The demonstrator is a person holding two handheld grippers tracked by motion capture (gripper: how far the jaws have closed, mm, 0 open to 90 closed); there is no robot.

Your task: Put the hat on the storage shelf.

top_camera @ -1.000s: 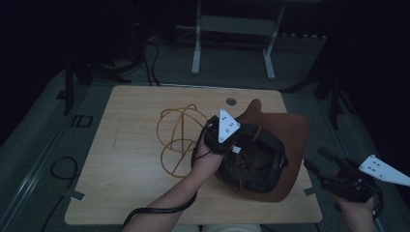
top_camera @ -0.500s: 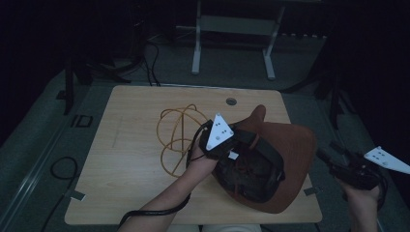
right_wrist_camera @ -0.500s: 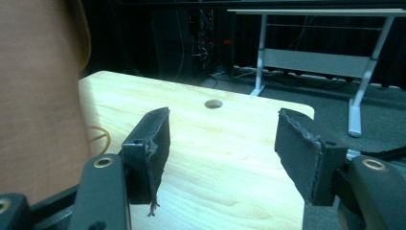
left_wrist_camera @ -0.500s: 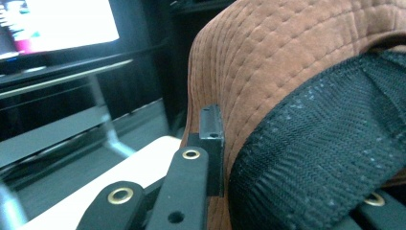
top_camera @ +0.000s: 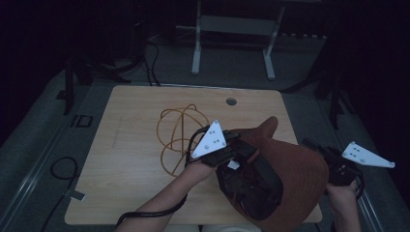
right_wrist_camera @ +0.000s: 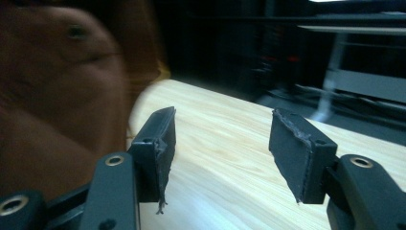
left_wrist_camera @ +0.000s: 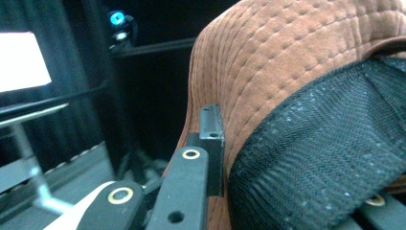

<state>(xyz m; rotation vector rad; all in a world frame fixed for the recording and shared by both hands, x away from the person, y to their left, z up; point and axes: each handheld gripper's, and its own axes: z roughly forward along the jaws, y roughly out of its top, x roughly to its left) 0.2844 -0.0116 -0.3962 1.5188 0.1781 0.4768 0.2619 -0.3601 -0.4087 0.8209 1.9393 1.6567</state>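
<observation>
While lifted over the pale wooden table's [top_camera: 135,145] right side, gripped at the stitched brim: rust-brown fabric bucket hat [top_camera: 300,174], black mesh lining, by left gripper [top_camera: 227,152]. Right gripper [right_wrist_camera: 220,143] wide apart, holding nothing. Beside hat, coiled orange cord [top_camera: 176,130].

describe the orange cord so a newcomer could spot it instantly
Start at the wooden table. Near its middle, just left of the brown hat held by the left gripper, lies the cord. It is the one thin, bright orange thing there, lying in loose loops flat on the wood.
</observation>
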